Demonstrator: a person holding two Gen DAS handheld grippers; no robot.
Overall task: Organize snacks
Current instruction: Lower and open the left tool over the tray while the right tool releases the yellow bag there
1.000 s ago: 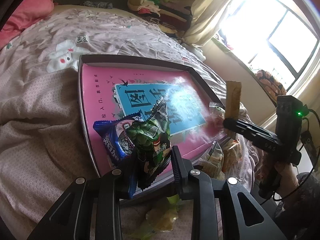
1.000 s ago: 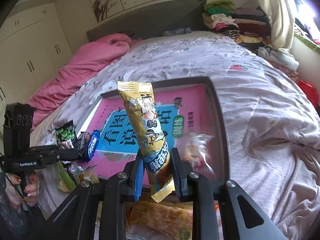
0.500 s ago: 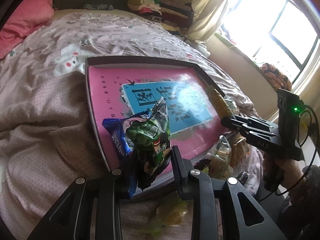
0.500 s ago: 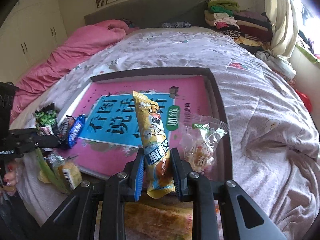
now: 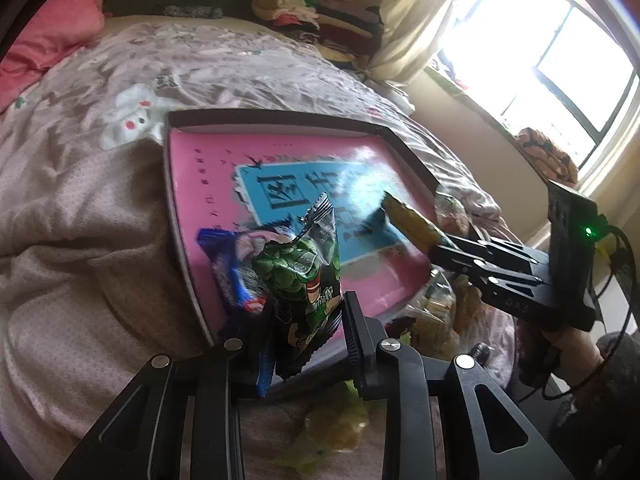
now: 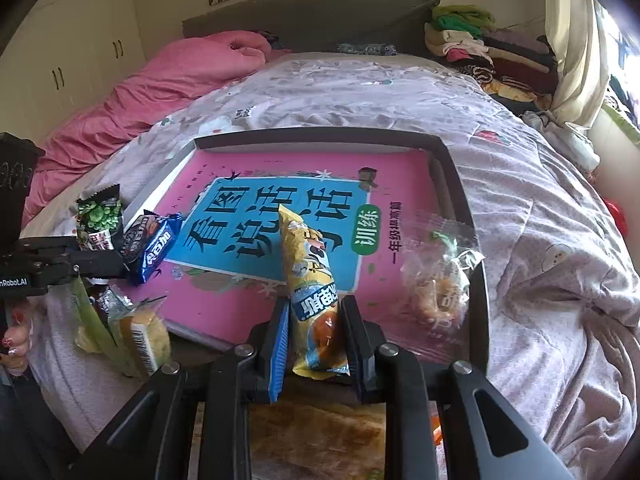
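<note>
We hold a snack in each hand. Our right gripper (image 6: 314, 334) is clamped tight on a long yellow packet (image 6: 310, 280), its long axis leaning up and away from the jaws over the lower middle of the pink tray (image 6: 448, 148), nearer the clear bag (image 6: 438, 280) at lower right. Our left gripper (image 5: 308, 324) is closed on a green packet (image 5: 304, 268), and apparently a blue packet (image 5: 224, 264) too, at the tray's lower-left edge.
</note>
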